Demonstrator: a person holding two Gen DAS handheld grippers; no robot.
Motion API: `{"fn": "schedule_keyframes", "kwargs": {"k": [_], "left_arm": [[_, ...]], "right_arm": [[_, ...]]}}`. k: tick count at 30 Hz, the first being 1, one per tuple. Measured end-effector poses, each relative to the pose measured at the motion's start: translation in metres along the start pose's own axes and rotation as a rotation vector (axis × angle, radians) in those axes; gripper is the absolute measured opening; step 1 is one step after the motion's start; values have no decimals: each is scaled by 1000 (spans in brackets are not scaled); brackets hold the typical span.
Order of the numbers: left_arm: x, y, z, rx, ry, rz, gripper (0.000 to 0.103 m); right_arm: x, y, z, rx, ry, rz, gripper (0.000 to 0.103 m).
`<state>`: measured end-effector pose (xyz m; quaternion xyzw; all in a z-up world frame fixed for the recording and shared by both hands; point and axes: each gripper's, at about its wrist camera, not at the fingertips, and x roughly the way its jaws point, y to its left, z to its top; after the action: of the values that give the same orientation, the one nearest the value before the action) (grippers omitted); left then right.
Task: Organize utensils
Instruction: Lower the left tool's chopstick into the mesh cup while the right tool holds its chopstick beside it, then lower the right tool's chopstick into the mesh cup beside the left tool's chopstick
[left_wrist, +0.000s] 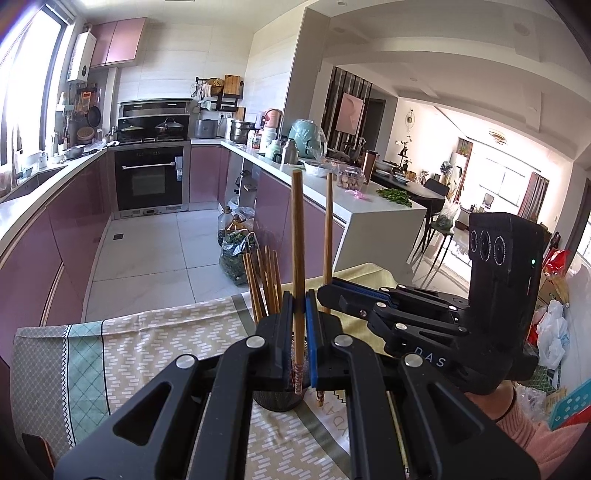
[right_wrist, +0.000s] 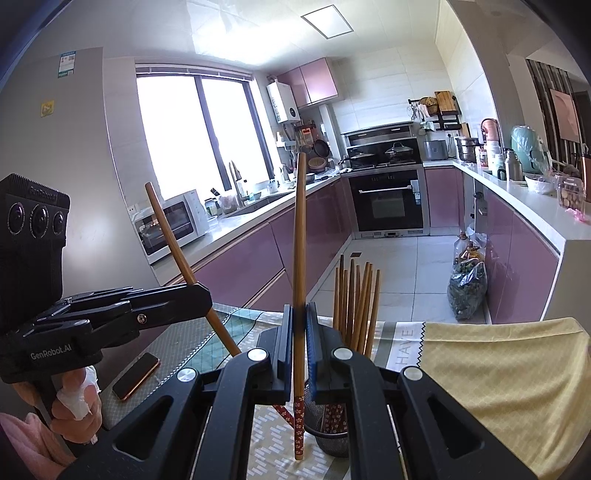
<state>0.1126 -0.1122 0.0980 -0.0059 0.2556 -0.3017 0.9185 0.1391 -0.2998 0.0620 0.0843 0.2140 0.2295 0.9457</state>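
Both tools clenched, one chopstick each. Left tool (left_wrist: 300, 306) grips its chopstick (left_wrist: 297, 236) near upright, patterned end low, right over the mesh holder (left_wrist: 277, 401). Right tool (right_wrist: 300, 317) holds its chopstick (right_wrist: 299, 236) upright, tip just beside the holder (right_wrist: 330, 439), short of the rim. Holder's bundle (right_wrist: 356, 306) stands behind. Left looks nearer the drop.

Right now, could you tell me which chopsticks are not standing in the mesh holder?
Two: the chopstick clamped in the left tongs and the chopstick clamped in the right tongs; the others stand bundled in the mesh holder.
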Motion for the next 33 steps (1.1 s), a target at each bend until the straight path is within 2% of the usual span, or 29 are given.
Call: {"fn": "schedule_keyframes", "kwargs": {"k": [21,33], "left_arm": [[6,-7,11,14,-14,25,7],[17,-4,15,3,7,42,7]], "right_arm": [[2,1,7,0,-18,-22,6],[11,1,10,10,-23,-41,6]]}}
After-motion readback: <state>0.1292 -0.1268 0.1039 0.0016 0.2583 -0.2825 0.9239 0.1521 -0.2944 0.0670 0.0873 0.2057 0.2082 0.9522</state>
